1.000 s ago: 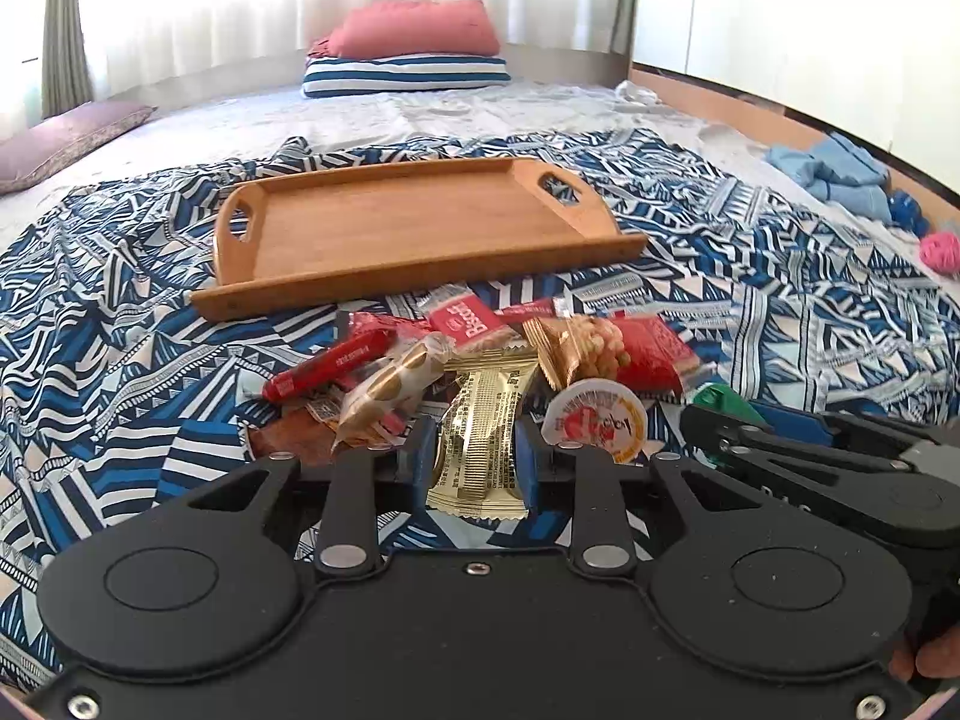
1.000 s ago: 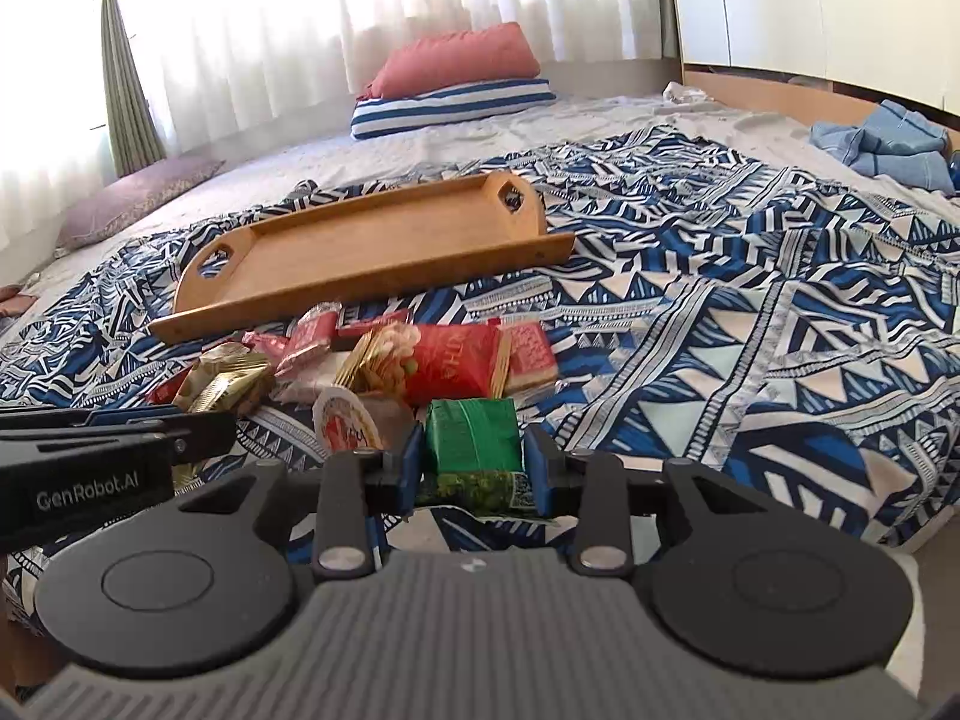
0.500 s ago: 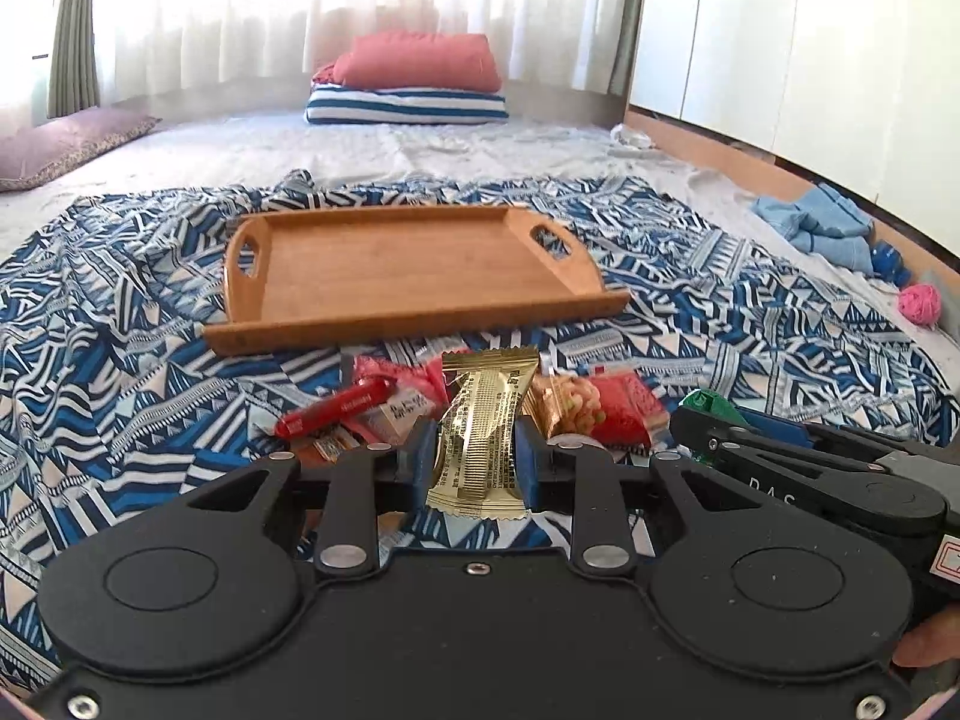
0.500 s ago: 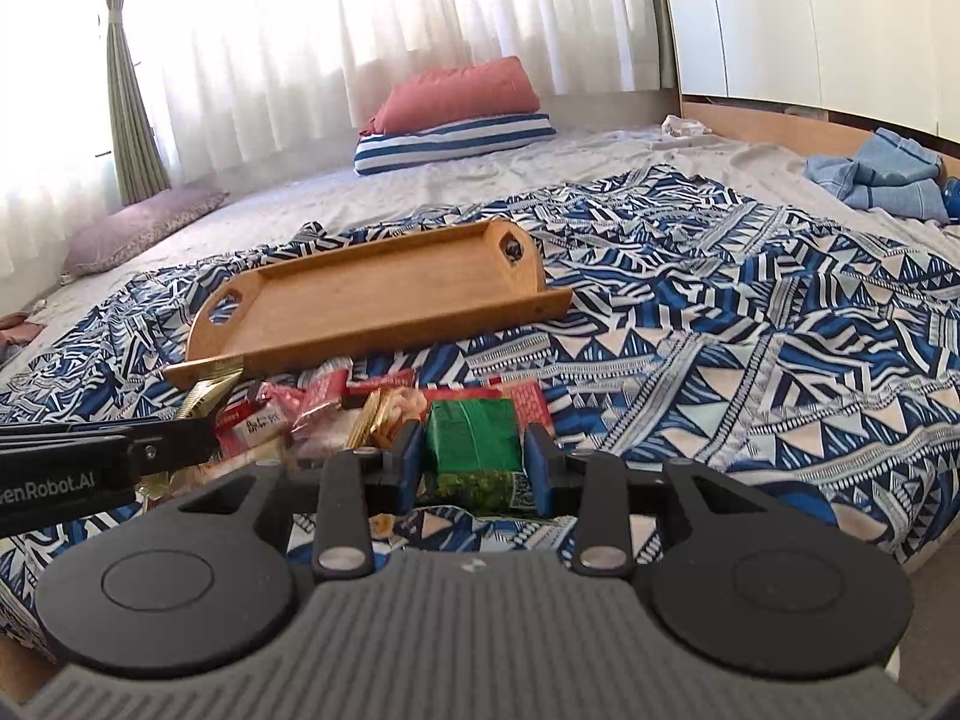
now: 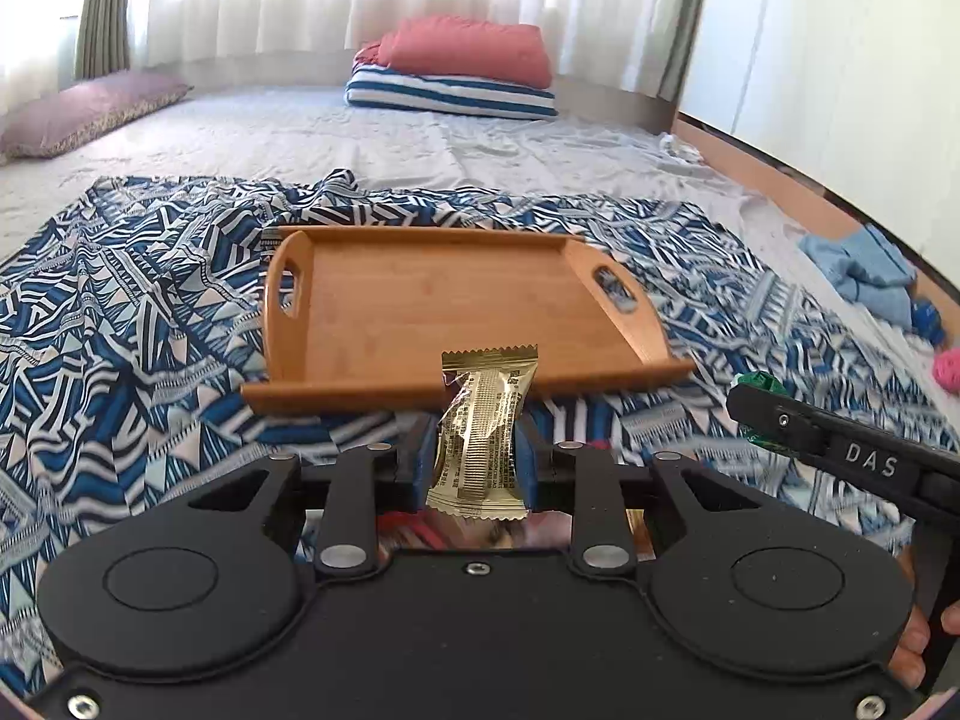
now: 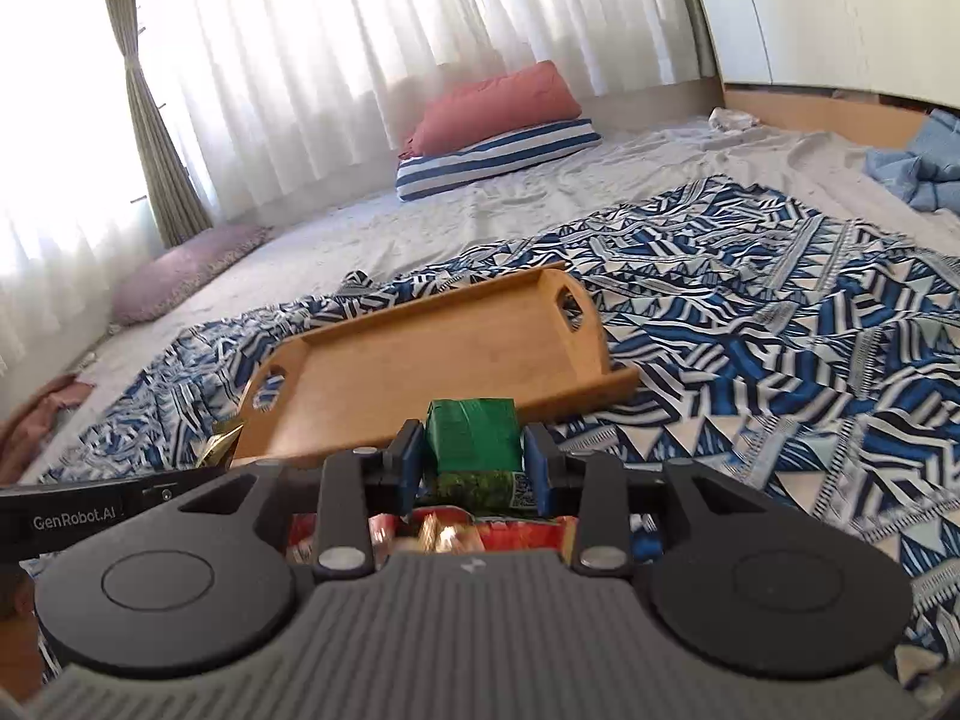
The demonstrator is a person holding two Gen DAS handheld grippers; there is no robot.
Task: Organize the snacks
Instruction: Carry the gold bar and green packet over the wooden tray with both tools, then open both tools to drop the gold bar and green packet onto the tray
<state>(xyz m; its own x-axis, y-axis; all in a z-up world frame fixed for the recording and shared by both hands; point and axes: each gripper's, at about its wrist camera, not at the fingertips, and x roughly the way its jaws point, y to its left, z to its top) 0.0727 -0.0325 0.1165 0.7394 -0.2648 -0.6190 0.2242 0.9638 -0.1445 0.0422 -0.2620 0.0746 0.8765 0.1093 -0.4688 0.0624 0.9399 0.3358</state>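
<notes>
Looking along my left gripper point(image 5: 477, 456), I see its fingers clenched on a gold foil snack packet point(image 5: 483, 429), which stands upright between the blue pads with its crimped top edge overlapping the near rim of the wooden tray point(image 5: 432, 294). The tray lies at twelve o'clock on the blue patterned blanket point(image 5: 120, 360), its floor bare, a cut-out handle at each short end. At three o'clock in this view the other tool reaches in from the side, with a bit of green wrapper showing at its tip. At eleven o'clock, far back, lies a purple cushion point(image 5: 90, 111); at twelve, a red pillow point(image 5: 468, 51) sits on a striped one point(image 5: 450, 97).

From my right gripper point(image 6: 474, 459), the jaws grasp a green snack packet point(image 6: 473, 435), held just short of the tray's near edge, the tray running from ten toward one o'clock. Below the fingers, red and gold wrappers point(image 6: 456, 534) of the remaining pile are visible but blurred. At nine o'clock the left tool's arm crosses the frame, the gold packet's tip poking above it. Folded blue clothes point(image 6: 924, 168) lie at two o'clock.
</notes>
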